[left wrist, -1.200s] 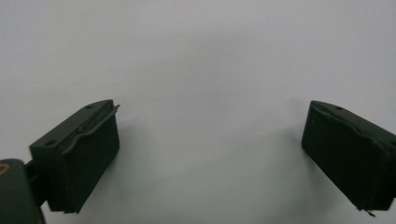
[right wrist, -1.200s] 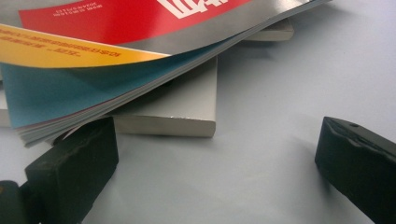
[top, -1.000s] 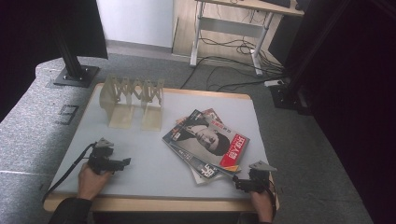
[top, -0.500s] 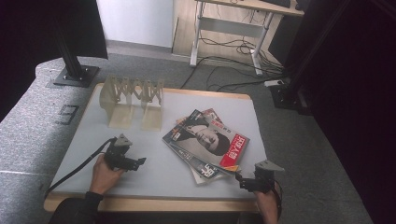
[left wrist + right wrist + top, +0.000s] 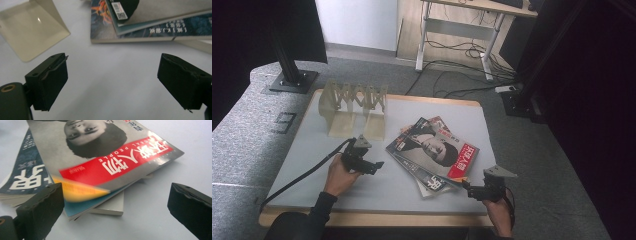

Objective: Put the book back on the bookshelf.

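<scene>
On table (image 5: 312,185) | left tool (image 5: 378,166) gaping, aimed at magazines (image 5: 434,152)

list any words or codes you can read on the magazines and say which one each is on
"GLOBAL PEOPLE": small white letters on the red band of the top magazine, seen upside down in the right gripper view.
Large white Chinese characters on the same red band: not readable to me.
Large white characters on the dark blue magazine below: not readable.
Barcode and QR code on a cover in the left gripper view: too small to read.
</scene>
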`<state>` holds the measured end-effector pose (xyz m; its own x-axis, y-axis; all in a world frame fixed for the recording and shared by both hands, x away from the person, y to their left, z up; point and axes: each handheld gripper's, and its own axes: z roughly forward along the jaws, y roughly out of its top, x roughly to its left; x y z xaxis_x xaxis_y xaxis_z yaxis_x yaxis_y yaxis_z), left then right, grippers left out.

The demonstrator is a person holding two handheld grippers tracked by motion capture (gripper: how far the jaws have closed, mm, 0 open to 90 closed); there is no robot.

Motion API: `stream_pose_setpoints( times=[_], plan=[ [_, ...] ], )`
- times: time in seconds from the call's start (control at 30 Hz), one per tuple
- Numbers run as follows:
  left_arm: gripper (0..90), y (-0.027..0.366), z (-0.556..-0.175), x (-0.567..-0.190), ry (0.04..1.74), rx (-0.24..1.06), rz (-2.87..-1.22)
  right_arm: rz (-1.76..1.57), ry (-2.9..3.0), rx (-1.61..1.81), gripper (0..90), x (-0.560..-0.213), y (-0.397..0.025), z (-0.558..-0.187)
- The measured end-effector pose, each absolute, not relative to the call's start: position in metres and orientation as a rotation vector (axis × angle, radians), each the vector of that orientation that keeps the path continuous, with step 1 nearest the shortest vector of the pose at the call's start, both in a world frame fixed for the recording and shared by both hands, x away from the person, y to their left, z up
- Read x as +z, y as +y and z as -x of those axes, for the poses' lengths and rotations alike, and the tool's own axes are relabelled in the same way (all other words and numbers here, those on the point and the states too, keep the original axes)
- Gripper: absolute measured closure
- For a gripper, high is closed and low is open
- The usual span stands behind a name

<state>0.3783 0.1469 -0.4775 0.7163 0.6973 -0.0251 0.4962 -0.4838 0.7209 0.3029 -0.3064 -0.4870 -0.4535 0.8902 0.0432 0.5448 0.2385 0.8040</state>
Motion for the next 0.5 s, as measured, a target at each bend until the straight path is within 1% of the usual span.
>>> stream_pose_setpoints(
  times=[0.33, 0.4, 0.47, 0.5],
  plan=[
    [13.2, 0.126, -0.393, -0.465, 0.85, 0.325, -2.173, -1.31, 2.086, 1.059, 0.6, -0.473, -0.308, -0.308],
    [13.3, 0.122, -0.396, -0.463, 0.847, 0.32, -2.184, -1.311, 2.086, 1.061, 0.6, -0.472, -0.306, -0.311],
    [13.6, 0.114, -0.399, -0.461, 0.812, 0.351, -2.229, -1.308, 2.091, 1.058, 0.2, -0.471, -0.304, -0.315],
    [13.6, 0.111, -0.401, -0.461, 0.809, 0.333, -2.223, -1.309, 2.095, 1.053, 0.0, -0.472, -0.302, -0.317]
  ],
)
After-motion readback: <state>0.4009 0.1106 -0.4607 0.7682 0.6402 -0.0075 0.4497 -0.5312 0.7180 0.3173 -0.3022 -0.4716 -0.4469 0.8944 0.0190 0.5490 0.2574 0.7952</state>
